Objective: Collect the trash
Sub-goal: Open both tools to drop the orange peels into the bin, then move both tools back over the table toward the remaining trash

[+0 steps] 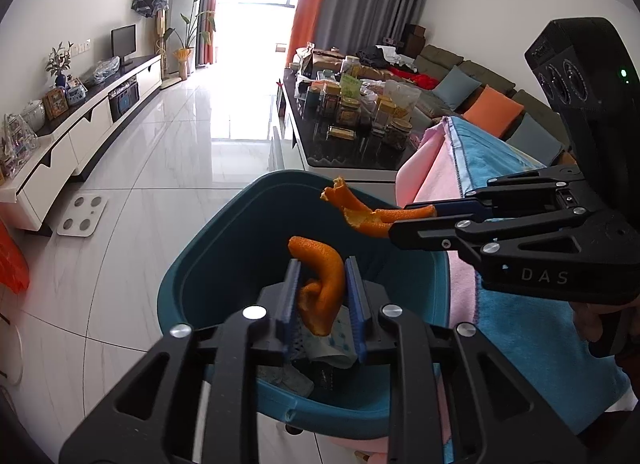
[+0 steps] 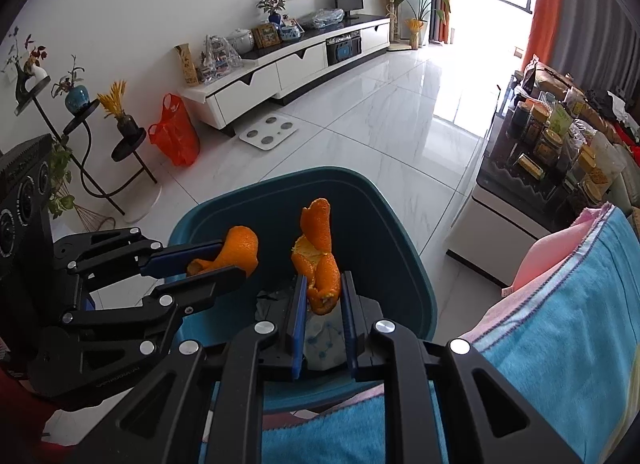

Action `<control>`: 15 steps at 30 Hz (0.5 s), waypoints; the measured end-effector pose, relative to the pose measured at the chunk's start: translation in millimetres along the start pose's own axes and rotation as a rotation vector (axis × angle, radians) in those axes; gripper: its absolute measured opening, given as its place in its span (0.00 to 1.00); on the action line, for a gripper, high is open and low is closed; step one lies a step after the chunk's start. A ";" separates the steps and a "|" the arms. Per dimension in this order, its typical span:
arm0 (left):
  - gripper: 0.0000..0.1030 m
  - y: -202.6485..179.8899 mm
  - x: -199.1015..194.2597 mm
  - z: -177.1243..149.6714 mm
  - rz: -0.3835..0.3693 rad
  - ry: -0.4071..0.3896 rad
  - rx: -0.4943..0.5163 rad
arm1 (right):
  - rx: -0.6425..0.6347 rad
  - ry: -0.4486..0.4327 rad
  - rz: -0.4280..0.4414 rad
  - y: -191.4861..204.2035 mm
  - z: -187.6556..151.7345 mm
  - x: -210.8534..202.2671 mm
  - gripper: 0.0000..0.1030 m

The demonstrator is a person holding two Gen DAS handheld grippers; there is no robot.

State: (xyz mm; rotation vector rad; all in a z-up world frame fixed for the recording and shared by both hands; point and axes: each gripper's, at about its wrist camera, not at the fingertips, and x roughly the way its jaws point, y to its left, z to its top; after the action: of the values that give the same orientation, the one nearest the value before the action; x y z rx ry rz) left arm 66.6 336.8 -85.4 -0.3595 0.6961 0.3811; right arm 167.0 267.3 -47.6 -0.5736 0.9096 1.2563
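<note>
— So, where is the trash at this point?

— Over the teal bin point(image 1: 208, 264). Each hand's tool has a piece of orange peel, and both hang above the bin's open mouth.

— Start with the left gripper point(image 1: 322, 288).

— Its blue pads stand narrow, and a curled orange peel point(image 1: 326, 284) sits between them, arching up and over toward the bin's far rim. In the right wrist view the same gripper comes in from the bin's left side with the peel at its tips. Whether the pads press it or merely flank it I cannot tell for sure; the gap looks slightly wider than the peel.

— And the right gripper point(image 2: 323, 296)?

— Nearly closed, pinching a longer, ragged strip of peel point(image 2: 316, 256) that sticks upward above the bin's middle. From the left wrist view it reaches in from the bin's right side.

— Anything inside the bin?

— Crumpled paper with a blue printed pattern point(image 2: 324, 344) lies on the bottom, directly below both peels.

— What is beside the bin?

— A pink and blue towel point(image 2: 560, 324) drapes just to its right, and white floor tiles point(image 1: 160, 168) lie beyond its far rim.
</note>
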 end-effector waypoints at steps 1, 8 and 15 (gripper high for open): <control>0.29 0.4 2.8 0.7 0.001 0.002 -0.003 | 0.004 0.000 -0.002 -1.2 0.4 1.2 0.15; 0.49 3.1 6.2 5.1 0.022 -0.020 -0.016 | 0.040 -0.036 0.011 -9.5 2.0 -5.0 0.27; 0.59 5.9 -8.8 5.2 0.050 -0.051 -0.048 | 0.040 -0.093 -0.007 -12.0 -0.7 -28.3 0.34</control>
State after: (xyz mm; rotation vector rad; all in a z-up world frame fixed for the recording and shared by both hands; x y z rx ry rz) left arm 60.6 342.3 -76.9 -0.3771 0.6482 0.4531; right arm 177.0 248.2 -25.7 -0.4824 0.8520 1.2459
